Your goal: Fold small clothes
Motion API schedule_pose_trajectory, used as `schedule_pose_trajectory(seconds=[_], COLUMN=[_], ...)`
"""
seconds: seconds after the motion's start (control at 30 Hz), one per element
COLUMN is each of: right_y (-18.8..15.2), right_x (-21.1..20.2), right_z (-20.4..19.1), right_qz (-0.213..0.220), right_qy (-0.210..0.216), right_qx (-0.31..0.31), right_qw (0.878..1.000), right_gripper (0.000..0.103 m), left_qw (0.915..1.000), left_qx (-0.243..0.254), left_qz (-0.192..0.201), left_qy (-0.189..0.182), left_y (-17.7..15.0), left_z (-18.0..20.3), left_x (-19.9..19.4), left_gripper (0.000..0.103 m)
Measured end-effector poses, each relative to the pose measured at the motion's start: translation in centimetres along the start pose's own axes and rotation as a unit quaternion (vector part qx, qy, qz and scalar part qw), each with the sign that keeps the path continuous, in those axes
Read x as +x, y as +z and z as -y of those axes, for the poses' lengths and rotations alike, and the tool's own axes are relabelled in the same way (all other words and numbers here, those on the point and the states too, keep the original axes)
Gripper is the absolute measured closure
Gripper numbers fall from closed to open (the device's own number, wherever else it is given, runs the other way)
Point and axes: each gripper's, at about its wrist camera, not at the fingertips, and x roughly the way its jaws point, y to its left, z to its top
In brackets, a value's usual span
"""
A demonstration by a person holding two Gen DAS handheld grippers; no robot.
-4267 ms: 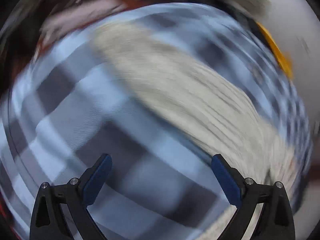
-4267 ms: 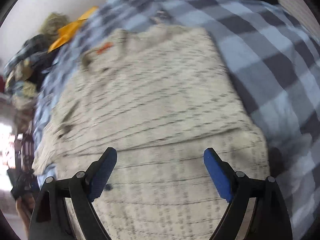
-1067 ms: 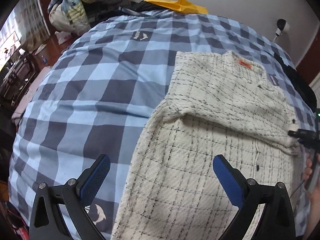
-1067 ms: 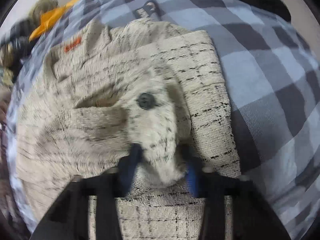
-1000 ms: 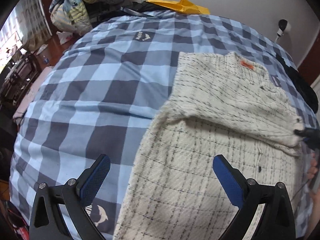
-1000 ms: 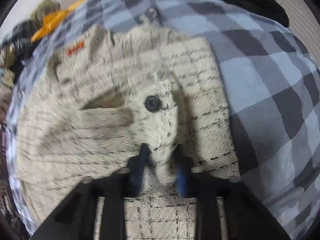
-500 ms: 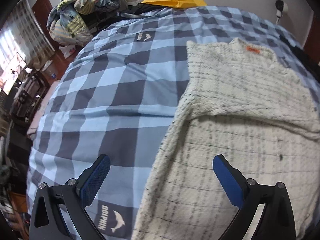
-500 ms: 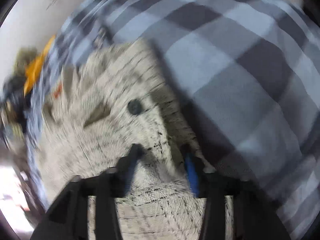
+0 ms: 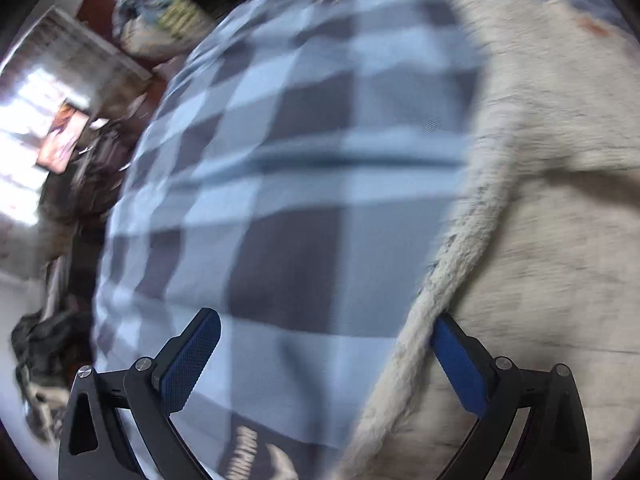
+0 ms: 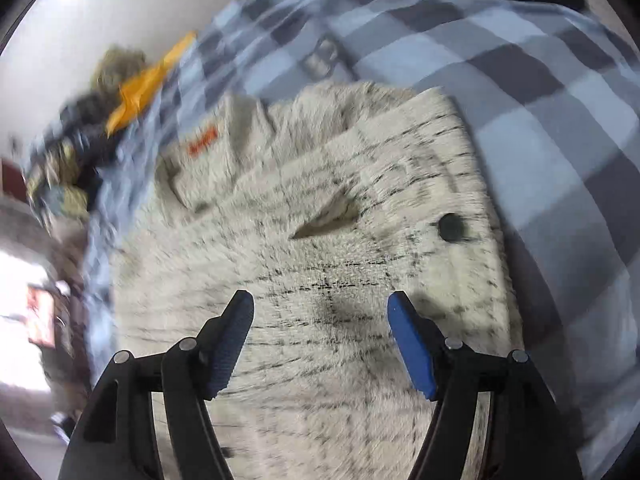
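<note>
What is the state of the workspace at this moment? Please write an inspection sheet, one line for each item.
Surface: bed under a blue and grey checked cover.
Job's things: cream tweed jacket lies flat on the cover, sleeve folded across the front, dark button up, orange neck label showing.
Clutter: yellow-orange sheet and a heap of clothes at the far end of the bed.
Grippers: left gripper open, low over the jacket's side edge, which passes between its fingers; right gripper opening over the jacket, nothing between its fingers.
Cables: nothing seen.
Surroundings: white wall, bright window; view blurred.
</note>
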Motion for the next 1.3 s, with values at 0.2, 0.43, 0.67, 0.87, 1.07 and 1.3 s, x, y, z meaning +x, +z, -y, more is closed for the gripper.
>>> schedule_pose_trajectory(seconds=[0.2, 0.43, 0.67, 0.87, 1.07, 1.3], right_y=[-0.1, -1.8, -4.9, -6.2, -6.1, -4.5], right_x=[-0.6, -3.8, 0.4, 0.2, 3.1, 4.1], right_z=[2.2, -1.9, -9.1, -10.9, -11.2, -7.5], right_qz=[0.016, 0.052, 0.038, 0.039, 0.005, -0.01], right_qy=[0.006, -0.038, -0.155, -0.125, -0.105, -0.174], right_qx=[0.049, 0.0, -0.172, -0.216, -0.218, -0.218], right_qw=[0.999, 0.998, 0.972, 0.968, 0.97, 0.96], right_gripper=[0.037, 0.037, 0.037, 0.037, 0.037, 0.018], left_qw=[0.9939, 0.9959, 0.9945, 0.9748, 0.9614, 0.9579], left_qx=[-0.077, 0.002, -0.085, -0.051, 0.055, -0.01], left_qz=[-0.038, 0.054, 0.022, 0.092, 0.085, 0.041], left_qy=[-0.069, 0.073, 0.057, -0.197, -0.256, -0.284], left_y=[0.0, -0.6, -0.7, 3.3, 8.0, 8.2], left_z=[-3.1, -0.5, -4.0, 1.2, 11.5, 6.1], left_x=[1.0, -3.7, -2.2, -8.0, -4.6, 0.2], left_gripper=[0.0, 0.0, 0.008, 0.007, 0.007, 0.0])
